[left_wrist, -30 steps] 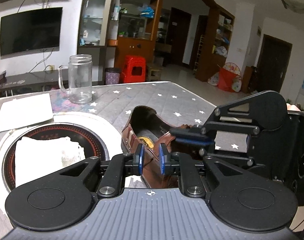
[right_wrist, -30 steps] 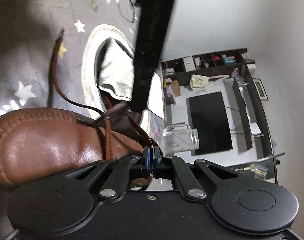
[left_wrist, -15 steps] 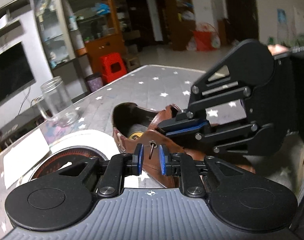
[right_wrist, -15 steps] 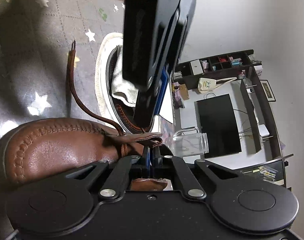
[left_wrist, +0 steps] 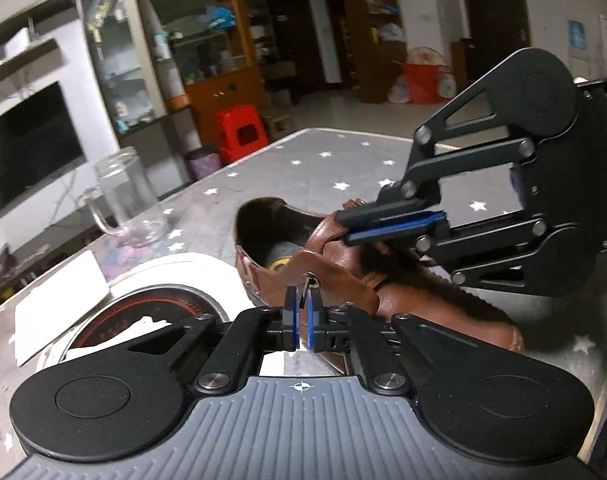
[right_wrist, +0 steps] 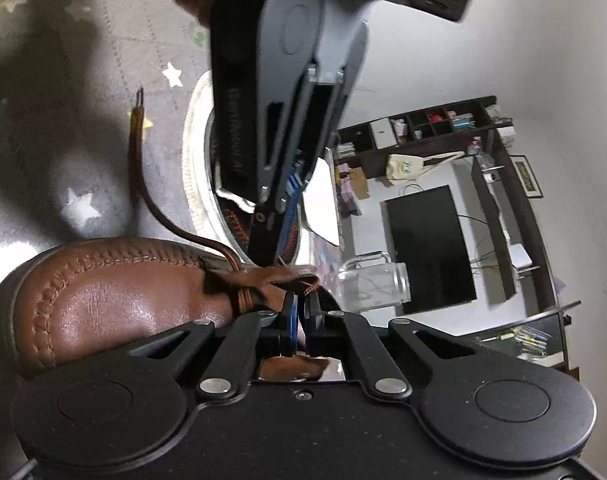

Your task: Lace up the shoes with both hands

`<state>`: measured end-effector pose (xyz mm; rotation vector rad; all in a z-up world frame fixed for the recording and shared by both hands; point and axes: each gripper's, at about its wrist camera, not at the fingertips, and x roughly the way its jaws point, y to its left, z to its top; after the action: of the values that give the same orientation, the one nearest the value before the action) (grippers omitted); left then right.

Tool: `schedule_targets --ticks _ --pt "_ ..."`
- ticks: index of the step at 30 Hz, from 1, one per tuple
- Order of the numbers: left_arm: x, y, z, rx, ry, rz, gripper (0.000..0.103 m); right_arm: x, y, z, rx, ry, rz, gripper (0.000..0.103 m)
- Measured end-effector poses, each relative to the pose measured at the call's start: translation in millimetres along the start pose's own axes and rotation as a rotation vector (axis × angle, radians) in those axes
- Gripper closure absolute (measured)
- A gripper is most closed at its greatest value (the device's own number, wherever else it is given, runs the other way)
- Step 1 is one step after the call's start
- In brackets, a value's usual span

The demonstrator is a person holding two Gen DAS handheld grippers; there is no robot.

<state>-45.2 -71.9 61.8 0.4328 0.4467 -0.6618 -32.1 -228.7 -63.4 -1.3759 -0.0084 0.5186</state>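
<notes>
Glossy brown leather shoe (right_wrist: 115, 304) (stitched toe), lace (right_wrist: 141, 168) trailing loose.

The left tongs (left_wrist: 302, 312) are sitting at the lower centre of the left wrist view, their blue-padded jaws nearly together and pinching a thin lace tip. The right tongs (left_wrist: 391, 226) are reaching in from the right edge of that view, jaws pressed flat together. In the right wrist view, the right tongs (right_wrist: 301, 306) are showing a narrow gap at lower centre.
</notes>
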Motion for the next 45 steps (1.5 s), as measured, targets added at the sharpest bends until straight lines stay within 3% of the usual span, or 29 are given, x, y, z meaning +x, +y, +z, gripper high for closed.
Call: schedule_targets --ticks 6,8,14,25,32,34,40,45 --pt "-6.3 -0.7 -5.2 -0.033 -0.019 0.070 0.100 -22.4 -20.1 -7.8 0.180 0.017 -0.048 0.092" --pt "-10.0 -5.8 9.4 -0.039 -0.021 0.080 0.100 -23.1 -25.6 -14.9 0.238 0.044 -0.033 0.092" --pt "-6.3 -4.8 12.5 -0.059 -0.018 0.096 0.100 -12.8 -39.8 -40.3 0.471 0.115 0.065 0.092" --pt "-0.4 -3.8 18.5 -0.075 -0.002 0.105 0.100 8.3 -64.6 -67.6 0.782 0.079 0.149 0.092" --pt "-8.7 -4.5 8.1 -0.082 0.002 0.113 0.100 14.6 -69.2 -84.1 0.855 0.067 0.218 0.093" --pt "-10.0 -5.2 8.7 -0.085 0.000 0.121 0.100 8.4 -68.4 -83.1 0.849 0.057 0.197 0.101" --pt "-19.2 -6.1 8.3 -0.104 -0.011 0.156 0.100 -25.9 -69.6 -71.0 0.792 0.008 0.087 0.101" --pt "-28.7 -6.7 5.2 -0.125 -0.019 0.185 0.100 -55.9 -62.1 -58.0 0.737 -0.014 0.078 0.101"
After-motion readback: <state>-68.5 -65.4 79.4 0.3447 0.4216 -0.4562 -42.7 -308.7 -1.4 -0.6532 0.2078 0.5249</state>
